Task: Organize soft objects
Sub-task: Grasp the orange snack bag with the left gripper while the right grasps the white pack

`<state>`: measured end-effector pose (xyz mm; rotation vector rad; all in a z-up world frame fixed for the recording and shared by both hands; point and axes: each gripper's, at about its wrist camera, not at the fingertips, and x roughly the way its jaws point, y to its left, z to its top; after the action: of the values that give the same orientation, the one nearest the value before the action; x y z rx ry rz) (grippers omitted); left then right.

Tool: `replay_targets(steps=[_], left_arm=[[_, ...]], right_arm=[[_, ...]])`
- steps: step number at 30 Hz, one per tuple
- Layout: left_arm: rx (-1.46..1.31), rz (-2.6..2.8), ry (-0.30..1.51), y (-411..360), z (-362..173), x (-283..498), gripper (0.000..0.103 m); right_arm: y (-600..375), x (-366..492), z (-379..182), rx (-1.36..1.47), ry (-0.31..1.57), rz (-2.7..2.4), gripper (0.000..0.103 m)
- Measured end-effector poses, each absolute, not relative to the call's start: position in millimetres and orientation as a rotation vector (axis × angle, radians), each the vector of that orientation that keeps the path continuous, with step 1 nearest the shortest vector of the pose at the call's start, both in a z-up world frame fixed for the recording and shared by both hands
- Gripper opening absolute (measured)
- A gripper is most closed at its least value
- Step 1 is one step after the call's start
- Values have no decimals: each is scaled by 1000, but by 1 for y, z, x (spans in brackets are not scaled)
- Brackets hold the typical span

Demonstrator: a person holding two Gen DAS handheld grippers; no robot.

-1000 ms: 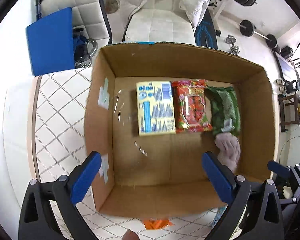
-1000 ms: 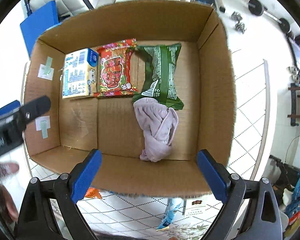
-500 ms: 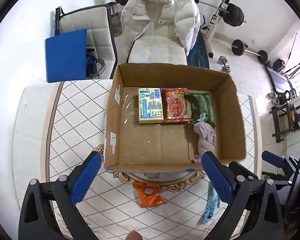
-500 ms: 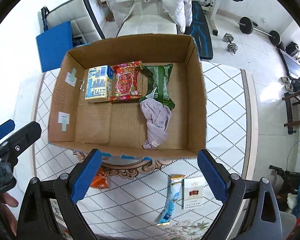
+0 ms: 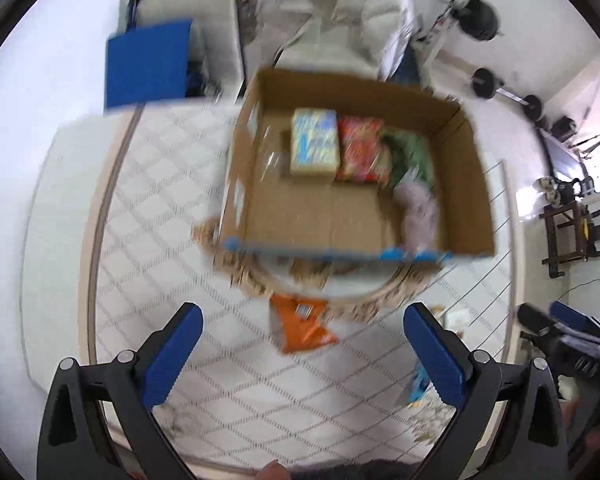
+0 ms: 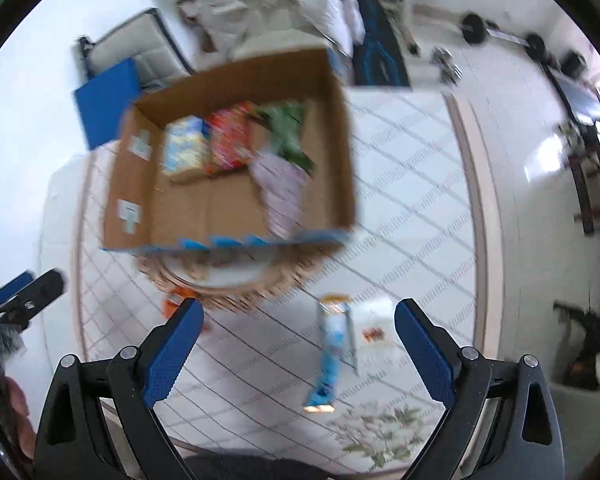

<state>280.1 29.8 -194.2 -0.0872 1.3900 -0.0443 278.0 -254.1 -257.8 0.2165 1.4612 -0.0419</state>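
**Both grippers spread wide above the tabletop, box partly filled**

Left wrist view shows the left gripper (image 5: 302,338) with its blue fingers (image 5: 174,350) spread far apart and nothing between them, held over the diamond-patterned tabletop (image 5: 148,216). A cardboard box (image 5: 466,184) stands toward the far edge of the tabletop, open at the top. Along its far wall lie three packets side by side and touching: a yellow and blue packet (image 5: 314,142), a red packet (image 5: 360,148) and a green packet (image 5: 410,152). A pale pink cloth (image 5: 418,210) lies in the box's right part, its far end against the green packet and its near end close to the box's near wall. Outside the box, just past its near wall, an orange packet (image 5: 302,326) lies on the tabletop in the gap between the left fingers as seen from this camera.

From the right wrist view, the right gripper (image 6: 298,338) is likewise wide open and holds nothing. A long blue wrapper (image 6: 330,354) lies on the tabletop between its fingers in the picture, with a small white pack (image 6: 374,326) just beside it toward the right edge. Both views are smeared by motion blur, so the printing on the packets cannot be read; the white pack seems to carry a red mark.
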Motion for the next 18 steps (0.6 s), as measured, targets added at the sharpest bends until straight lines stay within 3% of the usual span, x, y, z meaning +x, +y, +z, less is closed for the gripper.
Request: replay_targets(steps=[7, 12, 16, 17, 18], left_arm=[[-228, 19, 1640, 44, -315, 266, 103], [-231, 28, 1714, 27, -363, 268, 93], [-219, 5, 1737, 10, -383, 276, 92], [-216, 2, 1744, 7, -386, 278, 88], [-210, -2, 1754, 3, -391, 280, 75]], right_arm=[[-309, 244, -366, 313, 1634, -173, 98], [-319, 234, -419, 361, 1703, -208, 98], [-314, 234, -436, 371, 1724, -196, 98], [-312, 235, -440, 362, 1728, -194, 98], [-309, 236, -445, 350, 1738, -196, 96]])
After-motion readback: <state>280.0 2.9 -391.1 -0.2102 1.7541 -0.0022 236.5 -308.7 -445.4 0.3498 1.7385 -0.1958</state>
